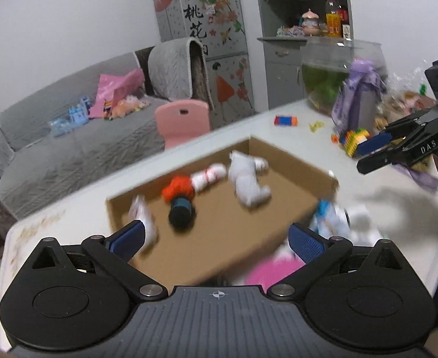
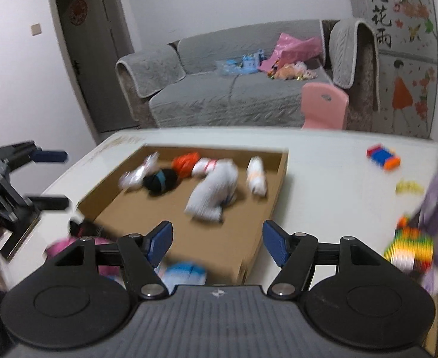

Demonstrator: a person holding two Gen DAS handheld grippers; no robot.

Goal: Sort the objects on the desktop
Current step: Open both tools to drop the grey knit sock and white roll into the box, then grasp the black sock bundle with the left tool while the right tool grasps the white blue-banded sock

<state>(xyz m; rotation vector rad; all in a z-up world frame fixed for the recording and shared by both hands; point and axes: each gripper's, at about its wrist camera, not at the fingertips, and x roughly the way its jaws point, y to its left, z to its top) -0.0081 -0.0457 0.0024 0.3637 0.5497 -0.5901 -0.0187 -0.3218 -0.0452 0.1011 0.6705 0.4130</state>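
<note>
Left wrist: both grippers' jaws spread, empty; cardboard box (image 1: 219, 232) w/ toys; fish bowl (image 1: 335, 68) behind.

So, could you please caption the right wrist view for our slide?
Open right gripper above a cardboard box of soft toys.

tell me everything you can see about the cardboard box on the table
The shallow brown cardboard box is an open-topped rectangular tray with low walls, lying flat on the white table. Inside lie several blurred soft things: a grey-white rolled bundle, a smaller white roll, an orange-red fluffy item and a black ball with a blue band. About half the floor is bare. Neither claw touches it; pink and blue items lie outside its near edge.
</note>
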